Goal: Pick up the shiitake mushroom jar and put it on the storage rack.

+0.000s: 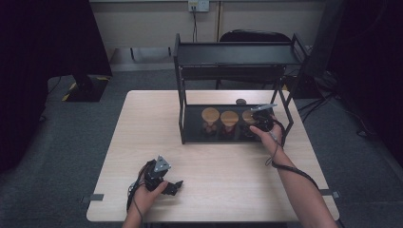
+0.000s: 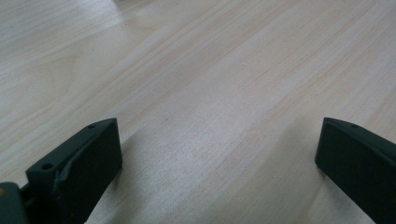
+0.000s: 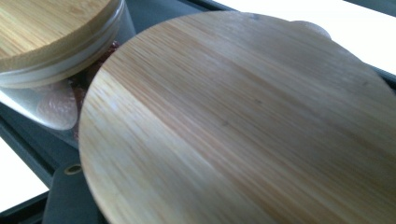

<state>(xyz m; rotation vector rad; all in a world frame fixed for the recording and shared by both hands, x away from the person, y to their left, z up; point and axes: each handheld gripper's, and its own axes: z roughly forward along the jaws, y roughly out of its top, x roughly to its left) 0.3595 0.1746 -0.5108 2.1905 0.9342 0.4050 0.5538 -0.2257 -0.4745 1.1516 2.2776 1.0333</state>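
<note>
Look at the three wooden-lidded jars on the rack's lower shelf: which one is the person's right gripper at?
The rightmost jar. The right gripper sits right at it, while the middle jar and the left jar stand free beside it.

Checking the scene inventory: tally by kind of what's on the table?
Jars with bamboo lids: 3, at and, on the lower shelf
Black two-tier rack: 1
Small dark round object behind the rack: 1
Total: 5
</note>
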